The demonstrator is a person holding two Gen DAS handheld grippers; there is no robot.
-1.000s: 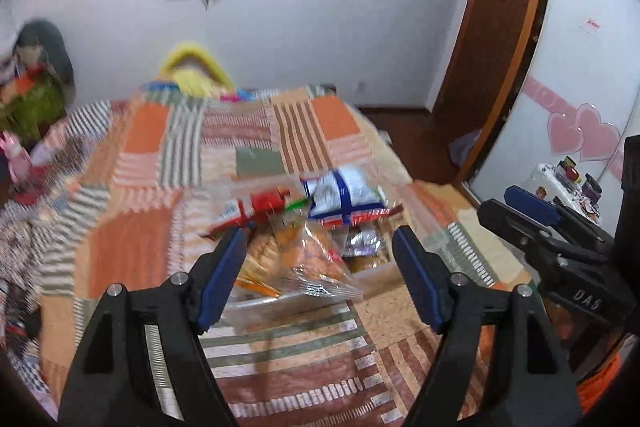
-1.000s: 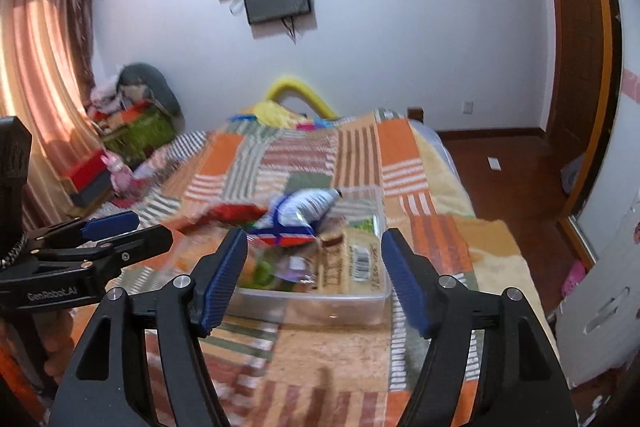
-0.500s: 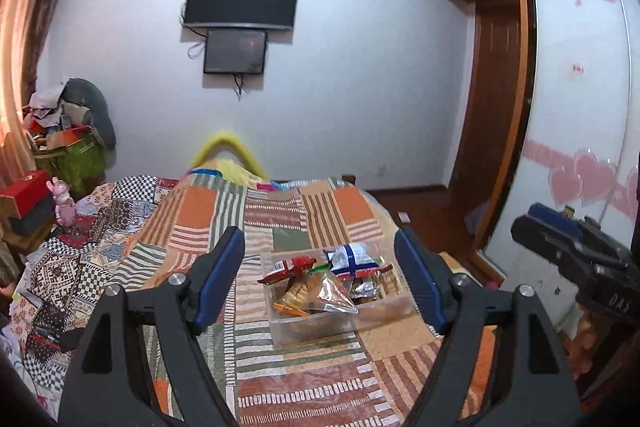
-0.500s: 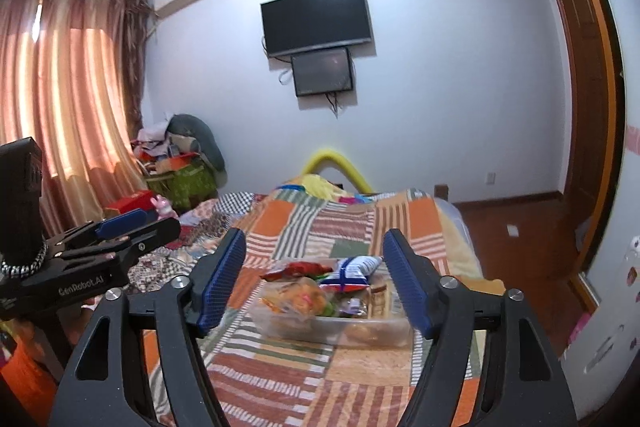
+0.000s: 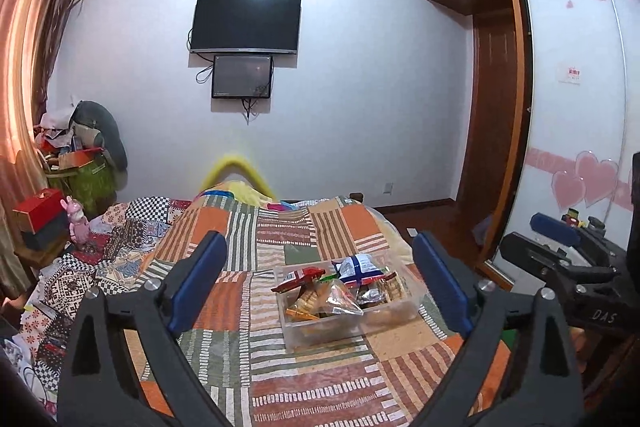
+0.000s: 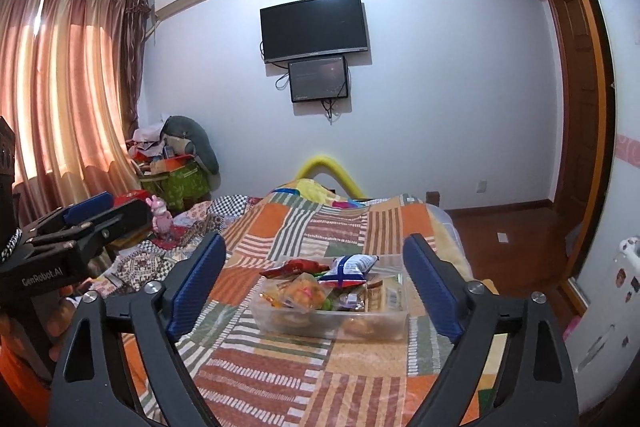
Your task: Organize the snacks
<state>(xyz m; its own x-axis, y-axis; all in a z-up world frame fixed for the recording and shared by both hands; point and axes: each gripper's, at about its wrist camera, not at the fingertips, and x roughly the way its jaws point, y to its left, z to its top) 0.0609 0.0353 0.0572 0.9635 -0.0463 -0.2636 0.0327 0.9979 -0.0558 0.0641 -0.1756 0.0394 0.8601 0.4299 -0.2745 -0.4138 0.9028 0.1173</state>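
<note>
Bed (image 5: pixel 280 227) with patchwork quilt carries a clear plastic bin (image 5: pixel 320 331) near its foot end. Snack packs fill the bin; a blue-white bag (image 5: pixel 362 269) and red pack (image 5: pixel 300 277) sit on top. Left tool (image 5: pixel 320 287) and right tool (image 6: pixel 316 287) hover short of the bin, both spread wide, holding nothing.

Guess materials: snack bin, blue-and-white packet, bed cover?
Snack bin: clear rigid plastic, likely; contents show through its walls. Blue-and-white packet: glossy plastic film, puffed, with highlights. Bed cover: matte woven or printed fabric, patchwork stripes; weave not resolvable.
</note>
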